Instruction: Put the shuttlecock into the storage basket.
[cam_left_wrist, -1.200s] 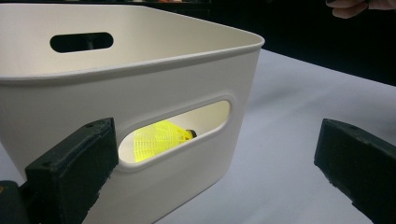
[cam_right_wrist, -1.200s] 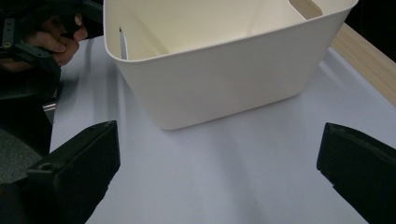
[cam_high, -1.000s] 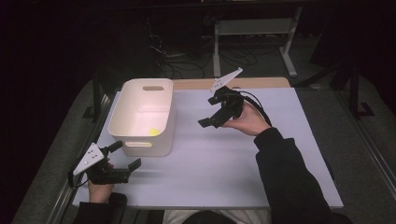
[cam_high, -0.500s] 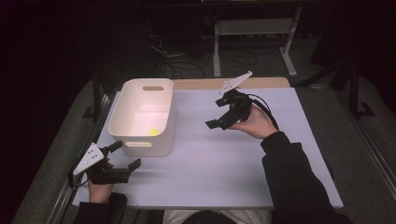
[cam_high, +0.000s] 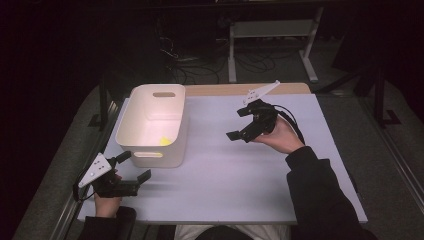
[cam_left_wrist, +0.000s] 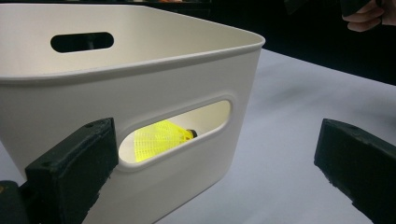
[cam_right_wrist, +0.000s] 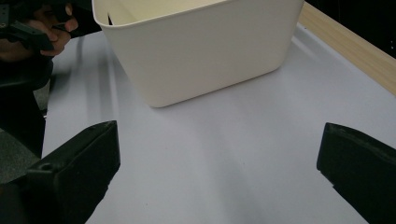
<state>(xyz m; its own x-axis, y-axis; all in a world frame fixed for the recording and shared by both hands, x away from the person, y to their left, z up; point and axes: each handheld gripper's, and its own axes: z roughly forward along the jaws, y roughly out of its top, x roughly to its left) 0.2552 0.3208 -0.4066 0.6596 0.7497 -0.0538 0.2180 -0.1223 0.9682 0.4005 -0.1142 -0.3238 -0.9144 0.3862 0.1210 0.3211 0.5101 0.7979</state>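
Note:
A white plastic bin (cam_high: 152, 122) stands on the left half of the table, with a handle slot in each end wall. A yellow shuttlecock (cam_high: 163, 141) lies inside it near the front; it shows through the near slot as the shuttlecock (cam_left_wrist: 161, 138). My left gripper (cam_high: 131, 168) rests at the table's front left corner, open and empty, aimed at the bin (cam_left_wrist: 140, 84). My right gripper (cam_high: 239, 123) is held above the table to the right of the bin (cam_right_wrist: 196, 42), open with nothing between its jaws.
The pale table (cam_high: 225, 185) has a wooden strip (cam_high: 235, 89) along its far edge. Dark floor with cables and a metal stand (cam_high: 270, 35) lies beyond. A sleeved right forearm (cam_high: 320, 195) crosses the front right of the table.
The right gripper has drifted to the right, away from the bin, staying open. The left gripper and the bin have not moved.

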